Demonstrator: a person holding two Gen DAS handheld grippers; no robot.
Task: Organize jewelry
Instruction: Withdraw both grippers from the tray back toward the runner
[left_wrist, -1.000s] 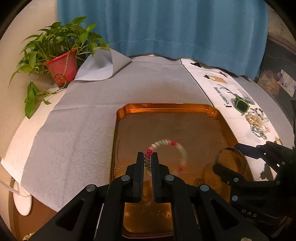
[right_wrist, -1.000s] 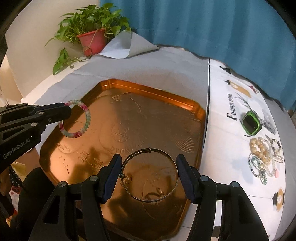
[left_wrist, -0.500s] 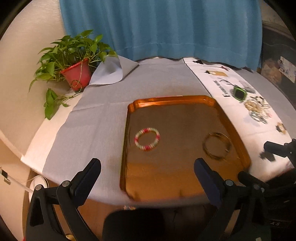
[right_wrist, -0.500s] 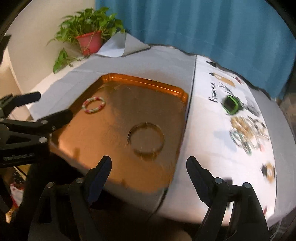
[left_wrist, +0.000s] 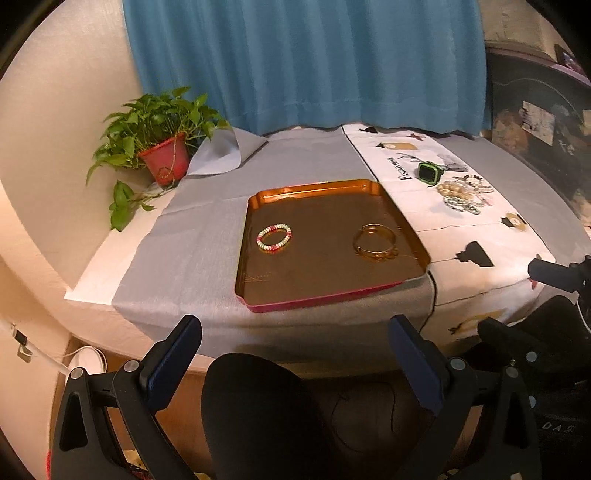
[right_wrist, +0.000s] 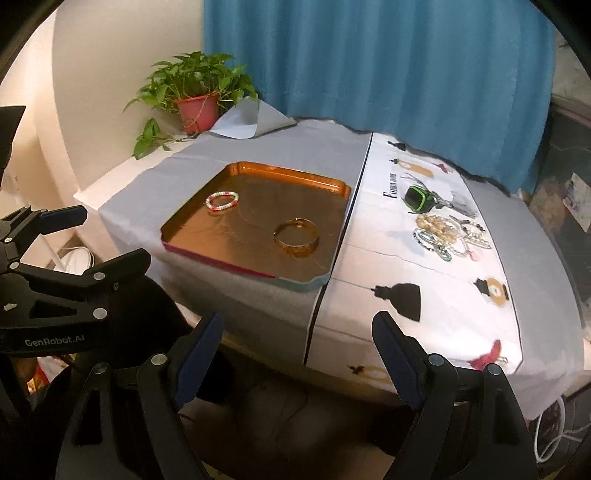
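Lying flat on the copper tray (left_wrist: 334, 291), mid-frame in the left wrist view, the beaded bracelet (left_wrist: 274, 238) is sitting toward the tray's left side and the gold bangle (left_wrist: 374, 242) toward its right, the two well apart. Nothing is touching either of them. Off the tray's right edge, on the white printed cloth (right_wrist: 388, 258), a heap of loose bracelets (right_wrist: 448, 236) is waiting, with a green watch (right_wrist: 416, 198) just above it in the right wrist view.

Down at the bottom of the left wrist frame, the left gripper (left_wrist: 295, 360) is hanging below the table edge, its blue-padded fingers (left_wrist: 175, 356) spread wide and clasping nothing. The right gripper (right_wrist: 297, 360) is showing the same at the bottom of its own frame: fingers (right_wrist: 397, 363) standing wide apart, empty, nothing between them.

The grey cloth (left_wrist: 192, 243) is spreading under the tray, a potted plant (left_wrist: 159, 147) is standing at the upper left, and a blue curtain (left_wrist: 303, 62) is filling the top.
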